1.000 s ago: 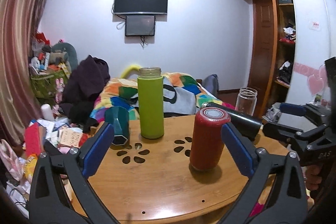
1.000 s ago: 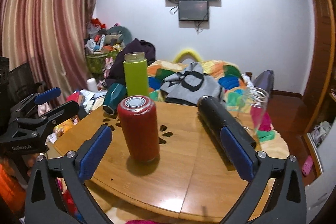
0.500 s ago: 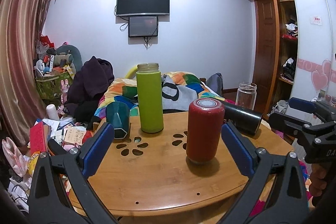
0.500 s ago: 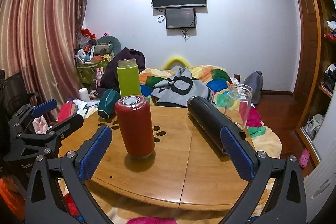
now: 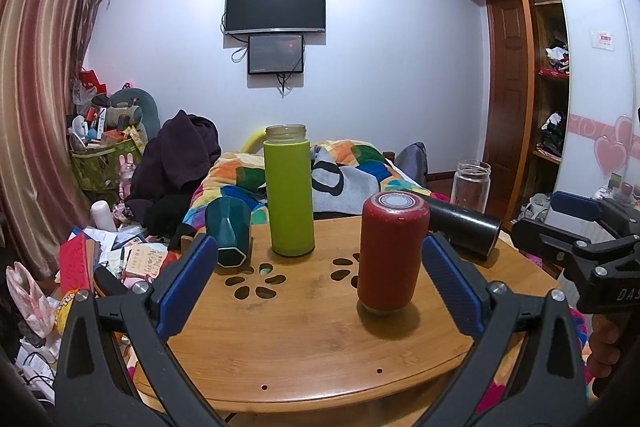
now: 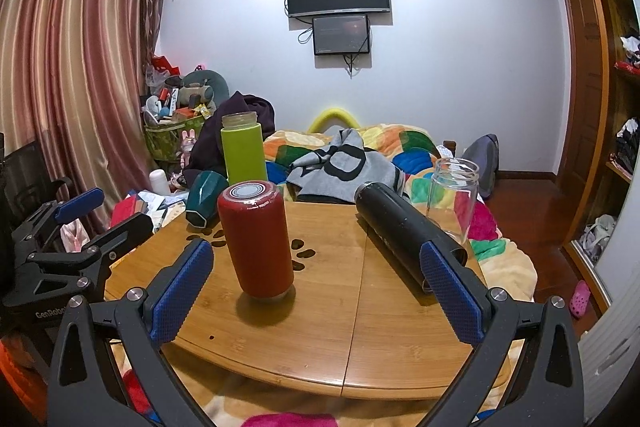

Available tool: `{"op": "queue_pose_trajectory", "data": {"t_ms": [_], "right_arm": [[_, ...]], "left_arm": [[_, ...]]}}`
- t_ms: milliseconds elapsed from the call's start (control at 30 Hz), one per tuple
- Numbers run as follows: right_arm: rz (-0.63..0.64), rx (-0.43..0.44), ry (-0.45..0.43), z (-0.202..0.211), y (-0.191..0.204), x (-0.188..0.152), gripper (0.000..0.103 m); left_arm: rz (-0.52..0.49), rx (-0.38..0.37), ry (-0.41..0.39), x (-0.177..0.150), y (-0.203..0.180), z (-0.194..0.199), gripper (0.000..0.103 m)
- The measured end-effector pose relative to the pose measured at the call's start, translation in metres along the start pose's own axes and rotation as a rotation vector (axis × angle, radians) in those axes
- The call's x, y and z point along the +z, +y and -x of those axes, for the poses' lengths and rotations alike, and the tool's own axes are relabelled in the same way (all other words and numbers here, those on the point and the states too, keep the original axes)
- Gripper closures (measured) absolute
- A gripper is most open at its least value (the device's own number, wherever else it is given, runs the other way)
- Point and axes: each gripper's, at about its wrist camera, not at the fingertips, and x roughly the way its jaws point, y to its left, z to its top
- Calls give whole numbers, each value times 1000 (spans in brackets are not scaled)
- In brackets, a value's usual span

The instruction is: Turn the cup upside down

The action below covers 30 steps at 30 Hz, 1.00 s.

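A red cup point(image 5: 390, 253) stands upside down on the round wooden table point(image 5: 304, 347), its base ring facing up; it also shows in the right wrist view point(image 6: 258, 239). My left gripper point(image 5: 320, 283) is open and empty, held back at the table's near edge, apart from the cup. My right gripper point(image 6: 316, 291) is open and empty, also back from the table; the cup stands ahead between its fingers, nearer the left one. Each gripper shows at the edge of the other's view, the right point(image 5: 584, 239) and the left point(image 6: 76, 227).
A green bottle point(image 5: 289, 191) stands upright at the back. A dark teal cup point(image 5: 228, 233) lies on its side at the back left. A black bottle point(image 6: 408, 231) lies on its side at the right. A clear glass jar point(image 6: 454, 195) stands beyond it. A bed and clutter surround the table.
Both grippers have pulled back from the table and lowered. The red cup stays upside down in place.
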Motion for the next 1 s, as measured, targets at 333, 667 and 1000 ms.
{"op": "queue_pose_trajectory", "data": {"t_ms": [333, 667, 1000], "right_arm": [[0, -14, -16, 4, 0, 0, 0], [5, -20, -26, 6, 1, 2, 0], [9, -22, -29, 7, 3, 2, 0]], "left_arm": [[6, 7, -7, 1, 2, 1, 0], [12, 18, -13, 2, 3, 3, 0], [40, -7, 15, 3, 8, 0, 0]]}}
